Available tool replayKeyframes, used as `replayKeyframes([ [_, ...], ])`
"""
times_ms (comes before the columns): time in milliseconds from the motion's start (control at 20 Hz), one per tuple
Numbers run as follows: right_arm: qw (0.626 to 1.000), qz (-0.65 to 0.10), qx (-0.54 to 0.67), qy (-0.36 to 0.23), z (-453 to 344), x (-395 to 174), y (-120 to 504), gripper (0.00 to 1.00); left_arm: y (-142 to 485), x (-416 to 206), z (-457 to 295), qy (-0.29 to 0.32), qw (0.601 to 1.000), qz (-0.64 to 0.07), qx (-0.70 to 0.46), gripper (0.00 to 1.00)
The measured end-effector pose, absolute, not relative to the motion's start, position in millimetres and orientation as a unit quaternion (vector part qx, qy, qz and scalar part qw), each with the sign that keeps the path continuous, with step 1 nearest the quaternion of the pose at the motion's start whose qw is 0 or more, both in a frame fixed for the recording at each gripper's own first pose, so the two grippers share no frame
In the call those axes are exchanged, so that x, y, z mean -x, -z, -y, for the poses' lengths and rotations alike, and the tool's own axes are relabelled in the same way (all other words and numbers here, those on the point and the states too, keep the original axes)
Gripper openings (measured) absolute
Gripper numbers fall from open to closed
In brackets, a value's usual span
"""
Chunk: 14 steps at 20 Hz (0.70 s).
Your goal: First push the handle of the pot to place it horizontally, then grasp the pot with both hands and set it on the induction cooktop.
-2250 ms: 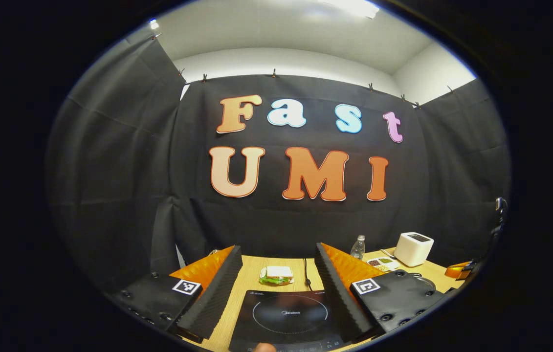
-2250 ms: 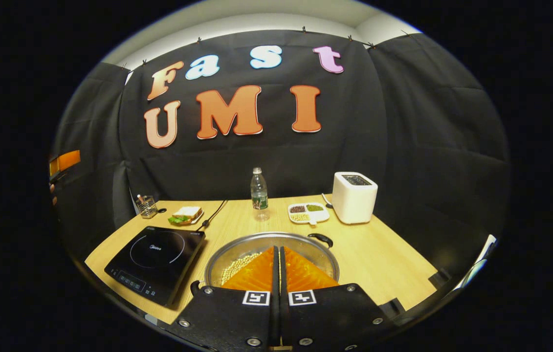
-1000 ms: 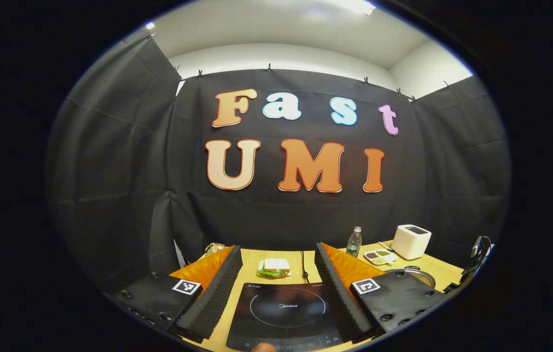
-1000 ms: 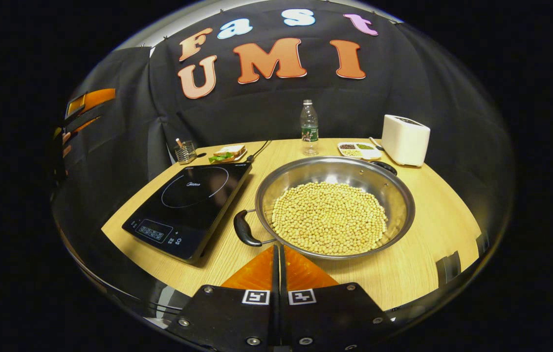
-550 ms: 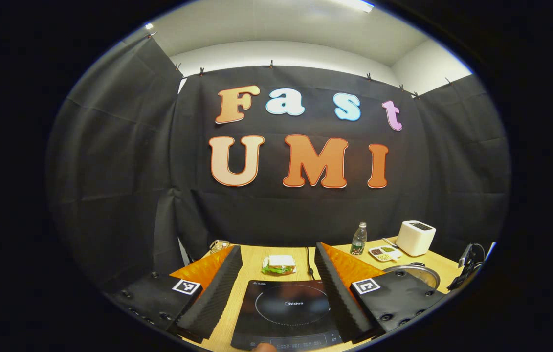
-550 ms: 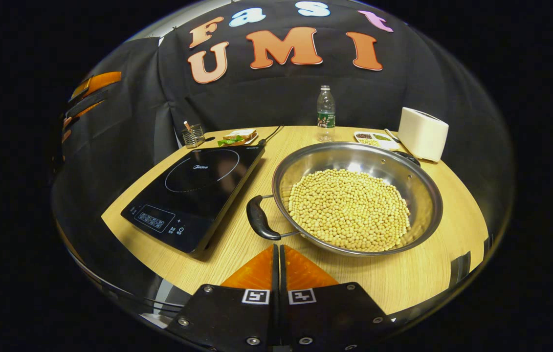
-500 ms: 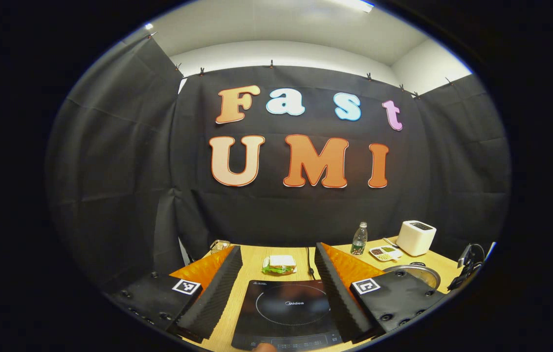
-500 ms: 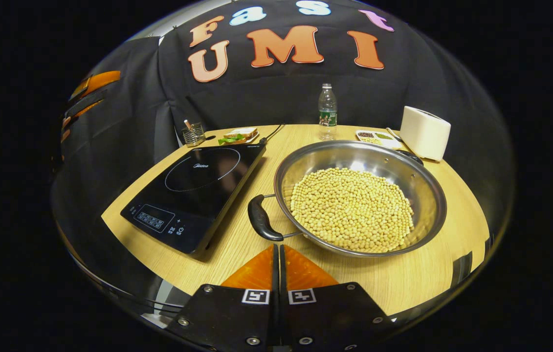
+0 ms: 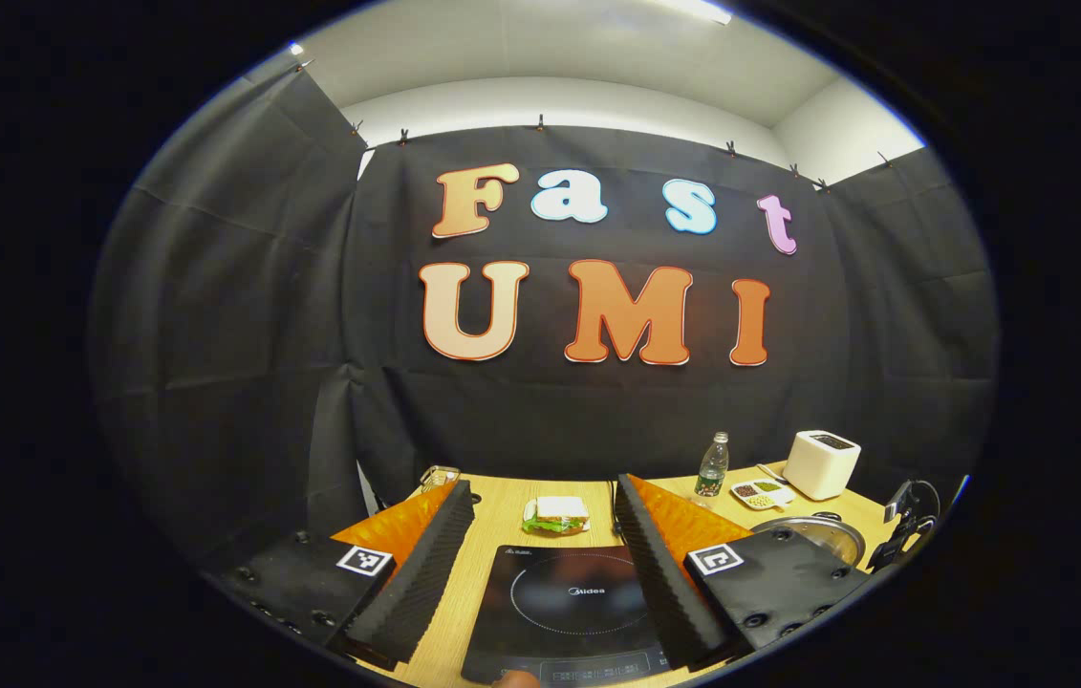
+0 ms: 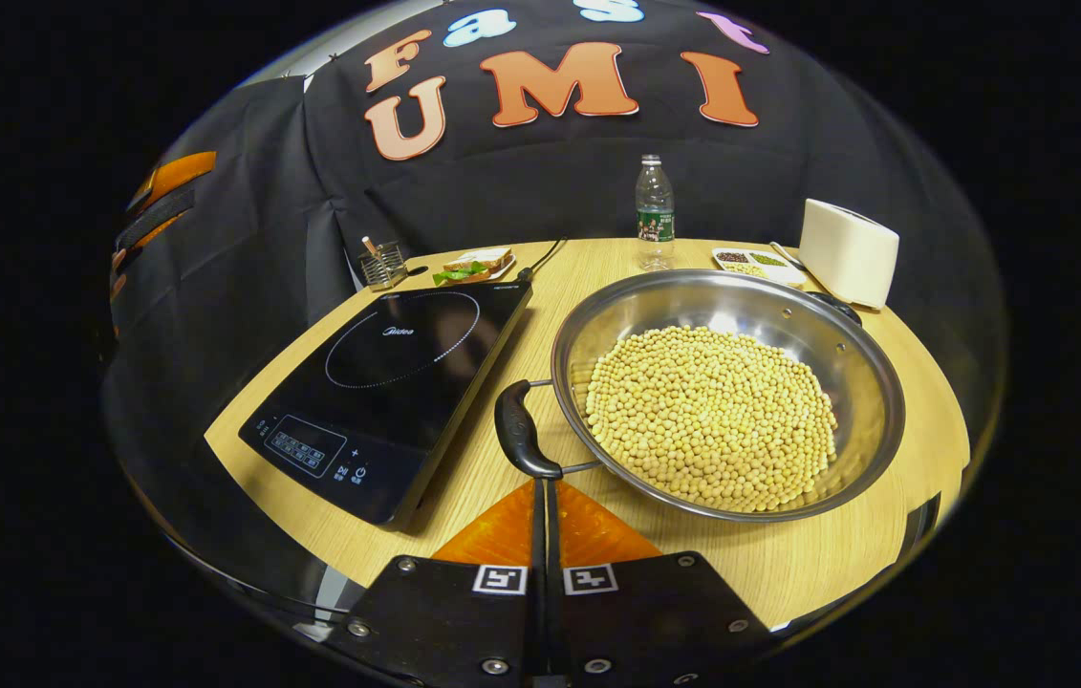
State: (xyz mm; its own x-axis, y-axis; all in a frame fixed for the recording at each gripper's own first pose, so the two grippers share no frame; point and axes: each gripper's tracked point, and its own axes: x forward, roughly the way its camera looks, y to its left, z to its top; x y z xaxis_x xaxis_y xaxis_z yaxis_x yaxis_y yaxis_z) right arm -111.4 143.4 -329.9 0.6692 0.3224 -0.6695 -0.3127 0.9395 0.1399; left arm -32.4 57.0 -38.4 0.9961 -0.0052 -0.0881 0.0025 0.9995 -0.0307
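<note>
I am at the first step, judging by the layout: the pot's handle has yet to be pushed level. On the wooden bench (image 10: 769, 564) a wide steel pot (image 10: 727, 392) of pale beans sits just right of the black induction cooktop (image 10: 387, 382). The pot's near handle (image 10: 521, 441) points toward me at a slant. My right gripper (image 10: 540, 497), fingers pressed together, hovers with its tips just beside that handle; next I should nudge it sideways. My left gripper (image 9: 540, 521) hangs above the cooktop's near edge, fingers spread apart and holding nothing.
</note>
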Motion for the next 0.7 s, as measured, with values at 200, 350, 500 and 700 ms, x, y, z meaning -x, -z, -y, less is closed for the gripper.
replayKeyframes([
  [200, 0.914, -0.367, -0.007, -0.172, -151, 104, 331, 0.00, 42, 31, -64, -0.003, 0.999, -0.047, 0.015, 0.97],
  [350, 0.914, -0.366, -0.010, -0.172, -156, 99, 332, 0.00, 45, 30, -69, -0.008, 0.999, -0.050, 0.017, 0.97],
  [500, 0.914, -0.366, -0.014, -0.172, -161, 95, 333, 0.00, 48, 26, -75, -0.013, 0.998, -0.055, 0.017, 0.97],
  [700, 0.914, -0.366, -0.022, -0.171, -165, 92, 332, 0.00, 51, 24, -78, -0.016, 0.998, -0.060, 0.016, 0.97],
])
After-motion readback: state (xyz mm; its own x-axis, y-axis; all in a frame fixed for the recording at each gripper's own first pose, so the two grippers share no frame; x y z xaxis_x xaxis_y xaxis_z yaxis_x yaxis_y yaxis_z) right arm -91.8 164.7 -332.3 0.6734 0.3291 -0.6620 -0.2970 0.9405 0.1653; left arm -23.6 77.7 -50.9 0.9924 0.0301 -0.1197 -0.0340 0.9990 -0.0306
